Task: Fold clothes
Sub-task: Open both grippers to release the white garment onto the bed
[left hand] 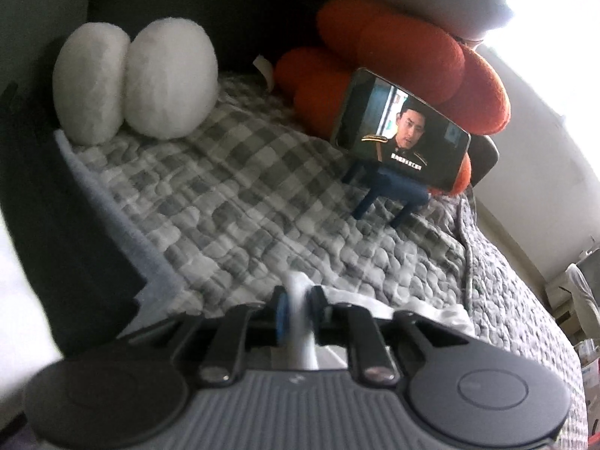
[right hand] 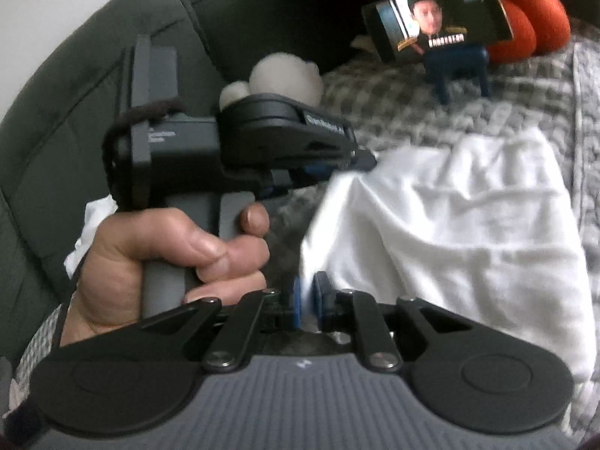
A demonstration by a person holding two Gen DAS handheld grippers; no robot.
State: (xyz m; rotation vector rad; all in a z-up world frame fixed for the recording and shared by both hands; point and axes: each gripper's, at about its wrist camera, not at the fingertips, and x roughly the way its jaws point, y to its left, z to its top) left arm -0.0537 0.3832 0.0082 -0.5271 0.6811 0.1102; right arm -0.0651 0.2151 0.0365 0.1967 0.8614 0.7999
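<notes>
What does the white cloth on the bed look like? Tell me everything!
The white cloth looks soft, thin and wrinkly. It lies mostly spread on the grey checked blanket, with one side lifted. The left gripper pinches its far edge, and the right gripper pinches its near edge. What kind of garment it is cannot be told.

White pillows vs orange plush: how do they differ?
Colour: the white pillows are pale; the orange plush is bright orange. Shape: the pillows are two separate egg-like rounds standing side by side; the plush is several long lobes bunched together. Place: the pillows sit at the blanket's left edge with nothing in front; the plush sits right, behind the phone. Both are fuzzy and rest at the far end of the blanket.
</notes>
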